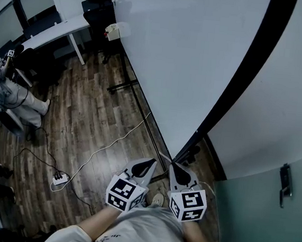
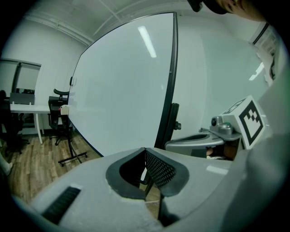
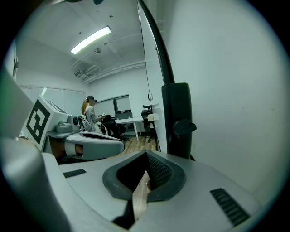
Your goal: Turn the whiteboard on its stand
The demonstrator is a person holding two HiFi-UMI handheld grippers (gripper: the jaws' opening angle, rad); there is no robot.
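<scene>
- Both jaw pairs sit at 6 o'clock, closed on nothing: left hand-held gripper (image 1: pixel 149 163), right hand-held gripper (image 1: pixel 174 167).
- Whiteboard (image 1: pixel 189 57) rises towards 12 o'clock, just ahead of the tips. I judge it big, stiff and slick-faced.
- I'd take hold on its black edge frame (image 1: pixel 241 81), above the post knob (image 3: pixel 184 128), not on the face.

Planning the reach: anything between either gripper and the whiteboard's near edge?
Nothing visible. The left gripper and right gripper both point at the whiteboard with open air ahead, fingers together and empty. A white cable lies on the floor off to the left.
</scene>
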